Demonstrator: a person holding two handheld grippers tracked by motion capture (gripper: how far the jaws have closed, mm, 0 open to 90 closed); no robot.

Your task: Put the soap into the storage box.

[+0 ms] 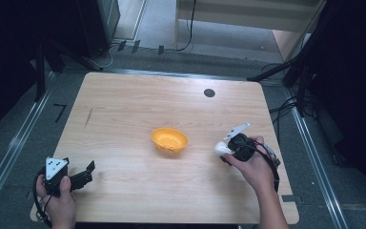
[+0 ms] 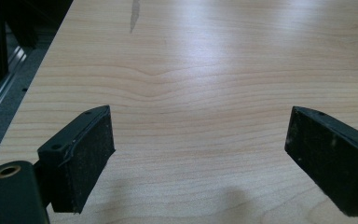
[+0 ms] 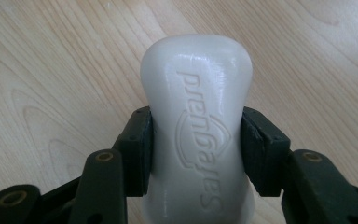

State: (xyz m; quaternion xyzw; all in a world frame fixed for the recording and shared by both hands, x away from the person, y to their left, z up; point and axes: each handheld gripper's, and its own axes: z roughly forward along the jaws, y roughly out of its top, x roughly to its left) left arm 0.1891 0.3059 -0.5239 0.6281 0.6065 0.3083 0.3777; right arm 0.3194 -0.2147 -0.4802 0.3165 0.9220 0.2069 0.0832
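Soap (image 3: pixel 198 135) is gripped in the right tongs (image 3: pixel 196 144) at lower right; orange bowl (image 1: pixel 169 140) at centre is empty. Left tongs (image 2: pixel 198 158) gape, holding nothing.

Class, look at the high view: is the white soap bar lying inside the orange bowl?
No. The soap bar is clamped in the right gripper, beside the orange bowl.

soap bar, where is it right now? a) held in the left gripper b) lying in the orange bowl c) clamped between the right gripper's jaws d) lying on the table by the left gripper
c: in the right gripper view both pads press the waist of the white soap bar, and the high view shows it at the right gripper, apart from the orange bowl; the left gripper is open over bare table.
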